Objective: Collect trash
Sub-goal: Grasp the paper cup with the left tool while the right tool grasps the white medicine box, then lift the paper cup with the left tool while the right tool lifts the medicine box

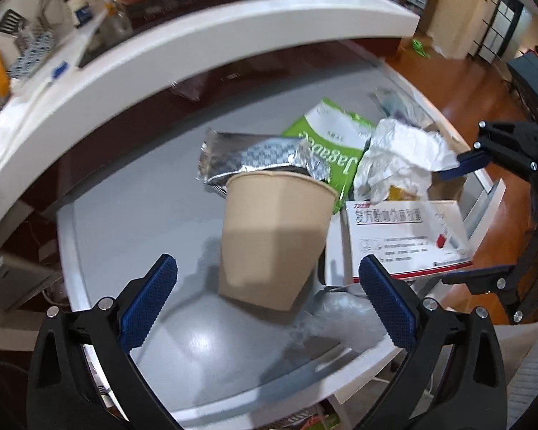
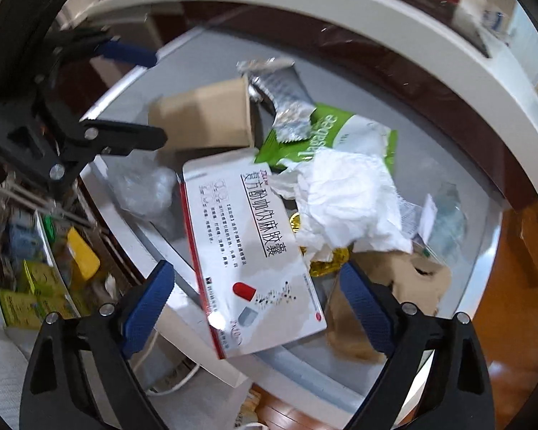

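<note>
Grey tabletop with a white rim fills both views, littered with trash. At the bottom of the left wrist view, the left gripper stands wide open, its jaws flanking a brown paper cup at frame centre without touching it. The right gripper is likewise open around a white medicine box that overhangs the table edge. Beyond lie a foil wrapper, a green Jagabee bag and crumpled white paper. Squeezing hard could crush the light cup; nudging the overhanging box could tip it off the table.

Right gripper, fingers apart, straddles the medicine box.
</note>
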`<action>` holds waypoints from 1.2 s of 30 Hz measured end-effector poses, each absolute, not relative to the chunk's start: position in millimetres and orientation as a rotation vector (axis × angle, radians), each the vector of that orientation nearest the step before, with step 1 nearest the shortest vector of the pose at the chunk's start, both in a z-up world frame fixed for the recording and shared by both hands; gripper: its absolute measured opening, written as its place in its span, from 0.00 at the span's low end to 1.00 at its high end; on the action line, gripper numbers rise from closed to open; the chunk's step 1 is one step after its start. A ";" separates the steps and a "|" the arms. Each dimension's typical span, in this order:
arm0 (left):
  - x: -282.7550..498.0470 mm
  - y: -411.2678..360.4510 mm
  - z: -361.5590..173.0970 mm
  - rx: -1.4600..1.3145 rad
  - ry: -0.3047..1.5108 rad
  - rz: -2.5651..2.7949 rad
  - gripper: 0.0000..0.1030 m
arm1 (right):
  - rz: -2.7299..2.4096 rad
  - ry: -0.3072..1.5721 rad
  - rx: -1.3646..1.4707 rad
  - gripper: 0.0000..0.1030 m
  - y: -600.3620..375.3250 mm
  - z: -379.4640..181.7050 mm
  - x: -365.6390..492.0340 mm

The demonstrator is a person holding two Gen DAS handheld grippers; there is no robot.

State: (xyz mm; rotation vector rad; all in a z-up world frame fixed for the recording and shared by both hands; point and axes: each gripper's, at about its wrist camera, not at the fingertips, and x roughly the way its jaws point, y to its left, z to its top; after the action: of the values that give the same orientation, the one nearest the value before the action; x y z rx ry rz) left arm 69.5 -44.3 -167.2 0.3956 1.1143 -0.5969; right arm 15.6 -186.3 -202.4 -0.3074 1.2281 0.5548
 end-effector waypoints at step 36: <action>100.8 3.8 -156.2 0.168 1.139 -0.683 0.73 | 0.749 1.282 0.062 0.69 -210.8 -179.7 58.2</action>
State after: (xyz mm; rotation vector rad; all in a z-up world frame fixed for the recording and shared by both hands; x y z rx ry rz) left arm 100.8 3.8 -156.2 0.1675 1.1392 -0.6831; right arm 58.2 -210.8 -179.7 0.0621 1.2818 0.7490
